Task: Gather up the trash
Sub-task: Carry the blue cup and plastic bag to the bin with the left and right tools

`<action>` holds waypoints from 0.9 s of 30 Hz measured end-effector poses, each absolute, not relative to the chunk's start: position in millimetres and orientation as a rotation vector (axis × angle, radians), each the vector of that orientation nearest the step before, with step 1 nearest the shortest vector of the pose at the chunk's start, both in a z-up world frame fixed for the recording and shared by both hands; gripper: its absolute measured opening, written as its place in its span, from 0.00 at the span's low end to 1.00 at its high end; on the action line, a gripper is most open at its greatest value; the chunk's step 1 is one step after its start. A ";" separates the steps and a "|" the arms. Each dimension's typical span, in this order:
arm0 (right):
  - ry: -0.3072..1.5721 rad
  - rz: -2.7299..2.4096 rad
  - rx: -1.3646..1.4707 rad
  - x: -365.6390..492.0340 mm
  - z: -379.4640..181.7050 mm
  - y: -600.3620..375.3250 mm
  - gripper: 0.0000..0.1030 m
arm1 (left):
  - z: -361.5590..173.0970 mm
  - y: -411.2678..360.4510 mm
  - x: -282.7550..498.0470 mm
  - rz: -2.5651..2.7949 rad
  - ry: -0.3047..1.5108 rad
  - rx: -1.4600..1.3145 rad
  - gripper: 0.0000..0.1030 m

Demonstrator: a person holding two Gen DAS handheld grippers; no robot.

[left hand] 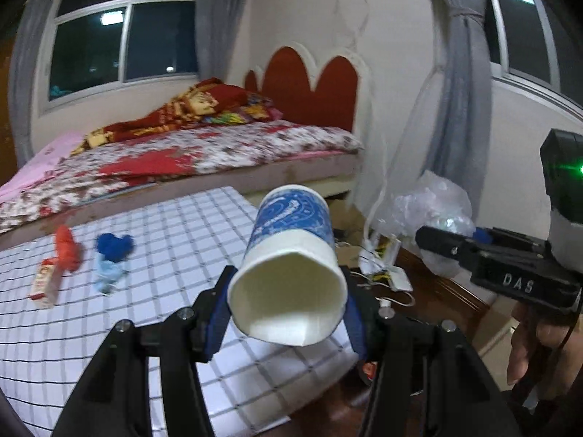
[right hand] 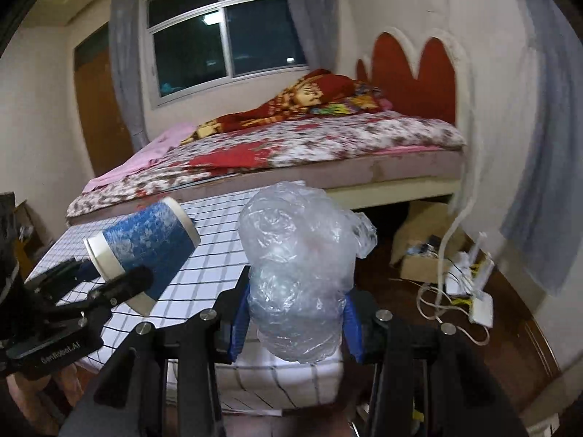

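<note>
Your left gripper point(left hand: 288, 313) is clamped on a blue-and-white paper cup point(left hand: 291, 255), lifted above the checked table point(left hand: 175, 240). Your right gripper point(right hand: 297, 324) squeezes a crumpled clear plastic bag point(right hand: 298, 266) beside the table's edge. Across the table from the cup lie a red wrapper point(left hand: 65, 251), a small carton point(left hand: 43, 284) and blue scraps point(left hand: 113, 251).

A blue-and-white patterned paper cup point(left hand: 291, 240) (white inside), a clear crumpled plastic bag point(right hand: 302, 273), and a white counter point(left hand: 164, 240) gridded in dark lines.
</note>
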State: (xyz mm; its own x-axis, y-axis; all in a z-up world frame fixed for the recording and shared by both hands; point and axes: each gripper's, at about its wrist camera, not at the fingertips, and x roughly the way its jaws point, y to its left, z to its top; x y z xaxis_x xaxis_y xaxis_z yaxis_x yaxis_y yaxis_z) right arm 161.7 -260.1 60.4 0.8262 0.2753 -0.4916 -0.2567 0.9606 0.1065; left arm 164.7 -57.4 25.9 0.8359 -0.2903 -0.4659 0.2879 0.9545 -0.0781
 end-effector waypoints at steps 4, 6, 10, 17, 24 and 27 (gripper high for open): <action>0.529 0.239 0.067 150.1 58.2 -290.4 0.44 | 17.2 -78.5 159.4 -0.351 0.518 -0.004 0.54; 0.533 0.222 0.077 145.2 55.5 -301.1 0.44 | 14.1 -92.1 152.6 -0.371 0.528 0.008 0.54; 0.551 0.190 0.090 135.8 45.2 -321.5 0.44 | 9.0 -116.4 145.1 -0.410 0.546 0.024 0.54; 0.588 0.126 0.115 122.0 24.7 -360.3 0.44 | -6.9 -152.2 136.1 -0.476 0.589 0.041 0.54; 0.635 0.059 0.134 112.4 -3.8 -396.8 0.44 | -34.1 -184.2 139.4 -0.540 0.655 0.051 0.54; 0.673 0.050 0.131 115.4 -19.7 -410.0 0.44 | -46.9 -194.3 144.8 -0.556 0.692 0.046 0.54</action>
